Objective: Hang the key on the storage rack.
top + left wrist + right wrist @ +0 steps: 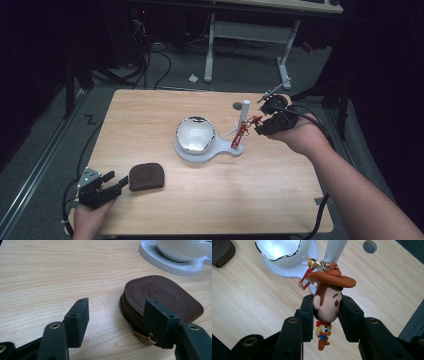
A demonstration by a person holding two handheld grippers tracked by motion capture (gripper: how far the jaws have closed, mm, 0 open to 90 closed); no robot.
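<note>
at the near left corner of the desk, the left gripper rests low with its jaws spread wide and holding nothing, aimed at a brown leather pouch that lies flat just beside them. in the left gripper view the pouch sits near the right-hand jaw, its zip and brass pull facing the camera; it looks soft and flat, so it would likely give under a pinch and be easiest to take by its edge.

at the middle stands a white bowl with a shiny rim on a white base plate; it looks hard and breakable.

further right, a white post rises from that plate, and a small cowboy figure keychain hangs near it. the right gripper holds the figure, its jaws closed narrow on either side of the big round head, with hat above and the small body and boots dangling below. the figure looks light, stiff and smooth, probably rubbery plastic, so the head is the sound place to grip; the thin body would likely slip. its gold clasp and chain with a red tag swing loose, so i judge the ring end will want steadying near the post.
</note>
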